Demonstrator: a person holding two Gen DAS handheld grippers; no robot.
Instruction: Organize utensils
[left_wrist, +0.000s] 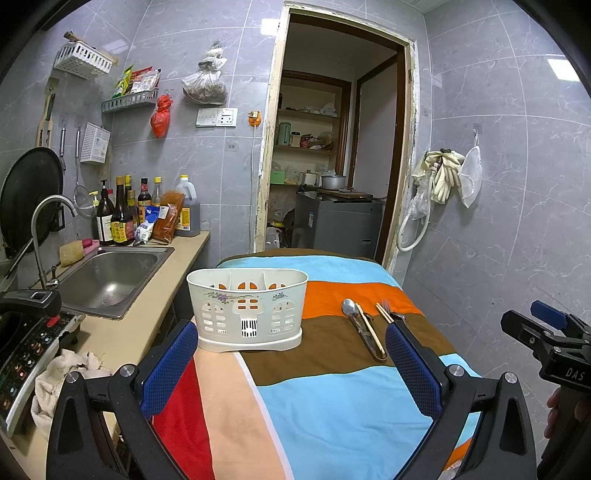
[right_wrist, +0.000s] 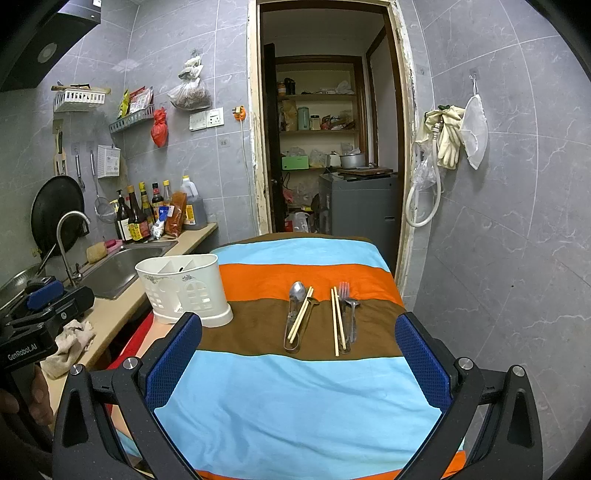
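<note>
A cream plastic utensil holder (left_wrist: 248, 309) (right_wrist: 184, 290) with three compartments stands on the striped cloth. To its right lie a spoon (right_wrist: 296, 295) with chopsticks (right_wrist: 300, 319) across it, then a second chopstick pair (right_wrist: 337, 321), a fork (right_wrist: 344, 295) and a small spoon (right_wrist: 352, 314). In the left wrist view I see the spoon (left_wrist: 349, 308), chopsticks (left_wrist: 369, 328) and fork (left_wrist: 387, 307). My left gripper (left_wrist: 291, 360) is open, just short of the holder. My right gripper (right_wrist: 299, 363) is open, near the utensils, nothing between its fingers.
The striped cloth (right_wrist: 295, 398) covers a table beside a counter (left_wrist: 122, 343) with a steel sink (left_wrist: 110, 277), faucet, bottles (left_wrist: 122, 214) and a rag (left_wrist: 70, 373). An induction cooker (left_wrist: 26, 354) sits at the near left. A doorway (right_wrist: 325, 140) opens behind the table.
</note>
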